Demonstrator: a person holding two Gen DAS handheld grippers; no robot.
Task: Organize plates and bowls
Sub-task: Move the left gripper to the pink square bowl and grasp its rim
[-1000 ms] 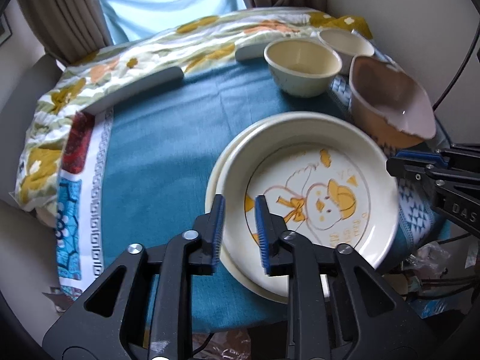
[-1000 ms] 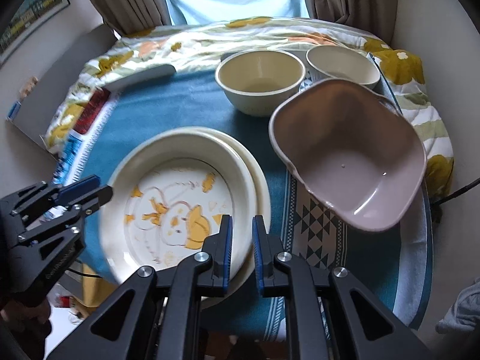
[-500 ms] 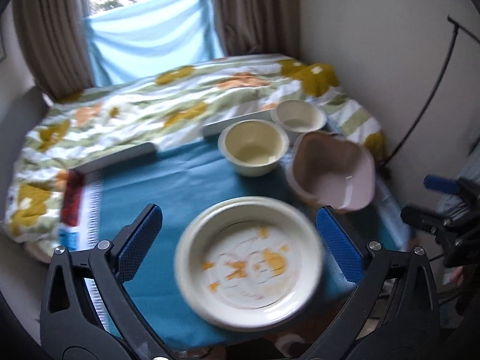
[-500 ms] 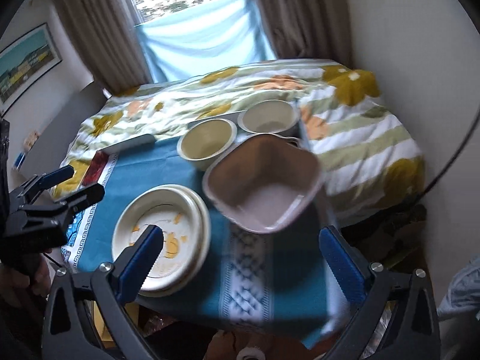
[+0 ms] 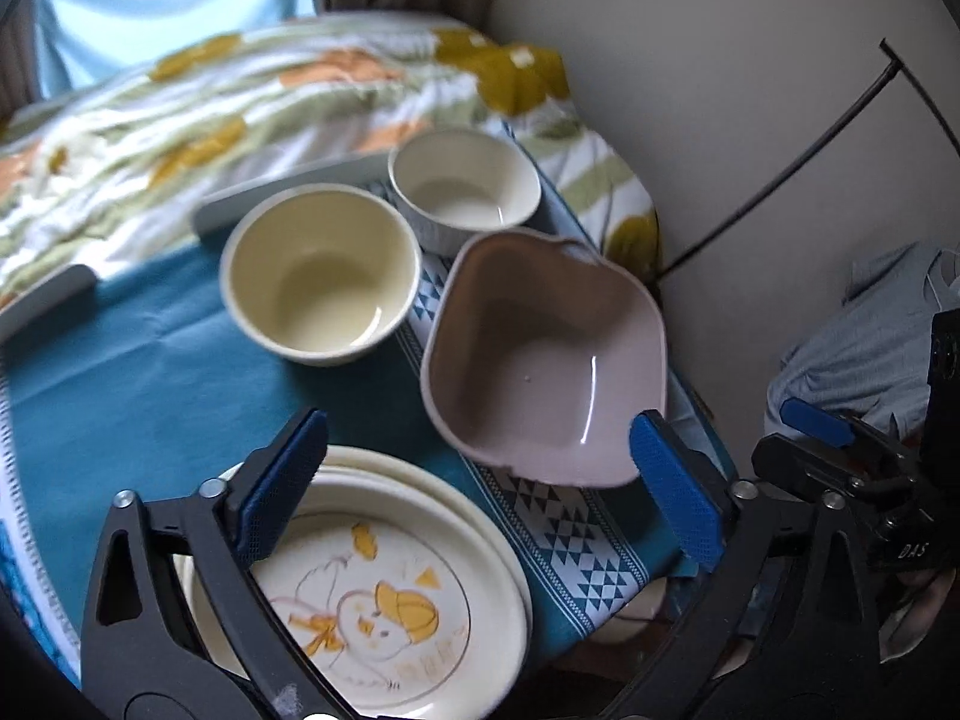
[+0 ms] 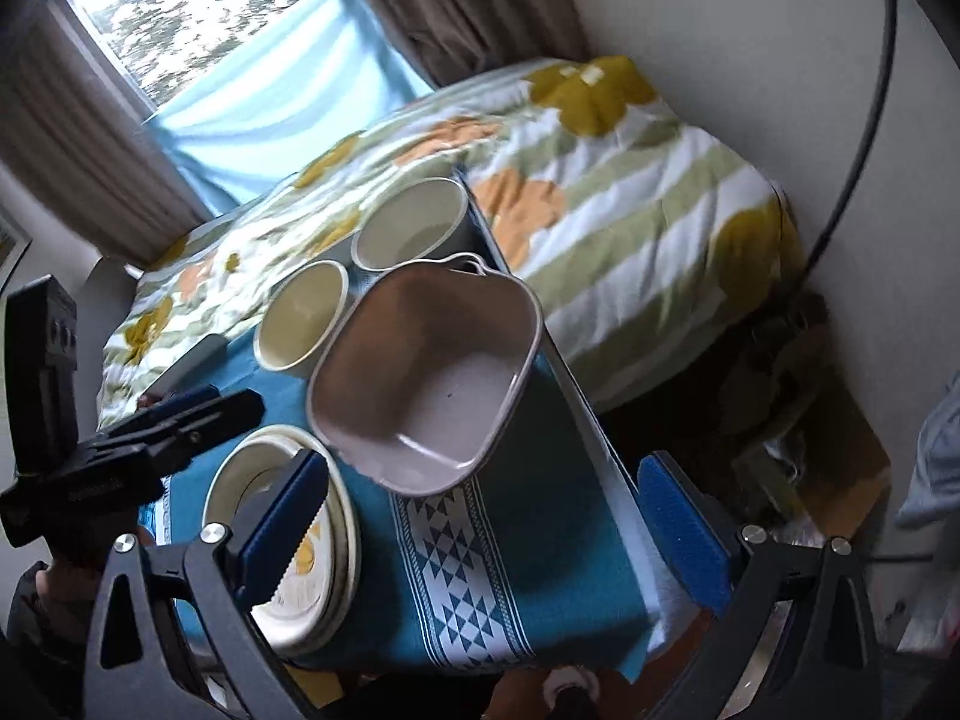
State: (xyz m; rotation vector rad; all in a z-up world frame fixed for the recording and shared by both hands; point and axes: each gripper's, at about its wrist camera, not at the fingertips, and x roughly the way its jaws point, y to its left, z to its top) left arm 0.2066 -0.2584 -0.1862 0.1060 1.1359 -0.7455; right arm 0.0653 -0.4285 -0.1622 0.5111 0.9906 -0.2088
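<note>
Plates (image 5: 384,588) stacked near left; pink bowl (image 5: 540,354) right of them, overhanging table edge (image 6: 600,438). Left gripper (image 5: 480,492) wide, narrowing, empty. Right gripper (image 6: 480,516) wide, empty. Risk: a nudge could tip the bowl off.

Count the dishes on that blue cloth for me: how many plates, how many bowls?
Plates: 2, the picture plate stacked on a plain plate
Bowls: 3, the cream bowl, the white bowl and the pinkish squarish bowl
Total: 5

"DAS" on right tool (image 5: 804,438)
</note>
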